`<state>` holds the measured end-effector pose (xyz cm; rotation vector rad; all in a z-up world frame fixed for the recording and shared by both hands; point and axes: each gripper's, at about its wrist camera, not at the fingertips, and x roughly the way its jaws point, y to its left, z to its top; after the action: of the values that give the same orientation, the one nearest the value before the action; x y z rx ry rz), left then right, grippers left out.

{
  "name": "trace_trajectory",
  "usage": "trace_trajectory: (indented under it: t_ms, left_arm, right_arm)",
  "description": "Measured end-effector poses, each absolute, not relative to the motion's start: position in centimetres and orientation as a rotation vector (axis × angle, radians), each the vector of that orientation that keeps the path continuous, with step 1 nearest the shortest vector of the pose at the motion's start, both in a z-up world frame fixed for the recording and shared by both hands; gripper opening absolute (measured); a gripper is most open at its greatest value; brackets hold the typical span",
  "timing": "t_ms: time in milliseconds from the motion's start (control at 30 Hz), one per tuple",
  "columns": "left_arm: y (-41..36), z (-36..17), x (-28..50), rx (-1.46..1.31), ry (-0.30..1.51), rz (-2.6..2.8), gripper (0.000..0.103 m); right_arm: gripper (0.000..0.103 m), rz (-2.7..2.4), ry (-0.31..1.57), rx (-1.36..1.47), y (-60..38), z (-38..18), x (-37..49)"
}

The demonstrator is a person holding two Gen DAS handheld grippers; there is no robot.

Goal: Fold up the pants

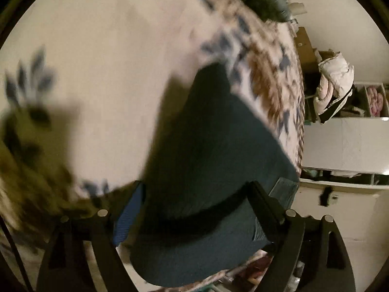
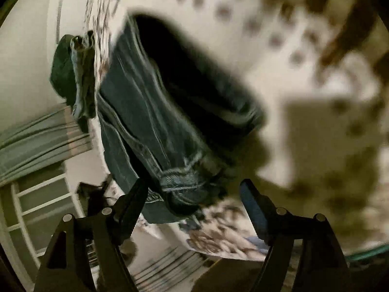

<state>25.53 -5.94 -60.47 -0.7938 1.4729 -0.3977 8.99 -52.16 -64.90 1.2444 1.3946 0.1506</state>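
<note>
We see dark denim pants (image 1: pixel 209 165) lying folded on a bed with a cream, leaf-printed bedspread (image 1: pixel 97 73), close to the bed's edge and partly overhanging it. In the left wrist view, the left gripper (image 1: pixel 197 202) hovers over the near end of the pants with its jaws spread wide; denim fills the gap between the fingers, though blur keeps us from telling whether either finger touches the cloth. In the right wrist view, the right gripper (image 2: pixel 194 194) also has its jaws spread, holding nothing, with the stitched hem end of the pants (image 2: pixel 170 126) just ahead of its left finger and the fold casting a deep shadow on the bedspread (image 2: pixel 291 92). A second heap of dark clothes (image 2: pixel 73 73) sits at the bed's far edge in that view. Beyond the bed's edge, the left wrist view shows white shelving (image 1: pixel 345 141) with a pale padded bundle (image 1: pixel 333 82) on top. Both frames are motion-blurred.
</note>
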Motion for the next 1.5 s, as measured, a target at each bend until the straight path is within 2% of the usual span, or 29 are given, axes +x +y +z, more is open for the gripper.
trace_trajectory:
  t_ms: [33, 100, 167, 300, 400, 467, 500, 533, 567, 600, 667, 767, 867, 1100, 1233, 1333, 1367, 1500]
  left_arm:
    - [-6.2, -60.8, 25.3, -0.818, 1.472, -0.401, 0.088]
    - [-6.5, -61.7, 25.0, -0.853, 1.468, -0.416, 0.094]
    - [-6.7, -61.8, 25.1, -0.854, 1.461, -0.421, 0.099]
    - [-7.2, -62.0, 25.5, -0.84, 1.467, -0.441, 0.1]
    - [-7.7, -62.3, 25.7, -0.822, 1.464, -0.457, 0.1]
    - [-8.0, -62.1, 25.7, -0.793, 1.459, -0.465, 0.1]
    - [-8.3, -61.8, 25.7, -0.765, 1.449, -0.471, 0.099]
    - [-8.6, -61.5, 25.8, -0.739, 1.439, -0.472, 0.088]
    - [-8.9, -60.9, 25.7, -0.694, 1.422, -0.467, 0.068]
    - [-9.0, -60.6, 25.5, -0.669, 1.413, -0.471, 0.059]
    - [-8.5, -59.6, 24.9, -0.657, 1.392, -0.466, 0.038]
    - [-7.6, -57.9, 24.1, -0.678, 1.372, -0.467, 0.028]
    - [-7.0, -55.0, 23.6, -0.68, 1.345, -0.506, 0.024]
    - [-4.1, -46.3, 24.7, -0.683, 1.303, -0.555, 0.023]
    - [-1.7, -41.1, 28.0, -0.702, 1.261, -0.58, 0.023]
    - [0.0, -37.6, 32.2, -0.68, 1.199, -0.573, 0.023]
    - [0.3, -36.8, 33.9, -0.668, 1.185, -0.562, 0.024]
    - [1.7, -35.2, 42.3, -0.653, 1.142, -0.532, 0.023]
  right_arm:
    - [0.08, 0.15, 1.386, 1.238, -51.5, -65.7, 9.3]
    - [0.087, 0.17, 1.327, 1.261, -50.6, -66.7, 10.1]
    - [0.087, 0.191, 1.238, 1.314, -50.2, -66.7, 10.8]
    - [0.087, 0.226, 1.148, 1.318, -49.5, -65.1, 11.4]
    - [0.087, 0.171, 1.216, 1.291, -49.3, -67.0, 11.4]
    - [0.087, 0.171, 1.186, 1.296, -48.9, -67.4, 11.5]
    - [0.08, 0.162, 1.183, 1.278, -48.7, -67.2, 11.6]
    - [0.072, 0.145, 1.172, 1.253, -48.3, -66.7, 11.6]
    - [0.064, 0.125, 1.175, 1.229, -47.8, -66.3, 11.7]
    - [0.053, 0.109, 1.175, 1.216, -47.6, -66.0, 11.6]
    - [0.045, 0.075, 1.171, 1.184, -46.8, -64.8, 11.4]
    - [0.038, 0.061, 1.168, 1.123, -45.0, -62.5, 11.4]
    - [0.036, 0.068, 1.151, 1.105, -43.7, -59.8, 11.1]
    - [0.035, 0.111, 1.098, 1.108, -41.5, -51.2, 10.9]
    - [0.035, 0.131, 1.04, 1.101, -40.0, -45.1, 13.2]
    - [0.035, 0.169, 0.984, 1.121, -38.7, -42.3, 17.8]
    - [0.035, 0.185, 0.966, 1.132, -37.3, -41.5, 21.7]
    - [0.035, 0.236, 0.917, 1.144, -35.9, -40.3, 31.3]
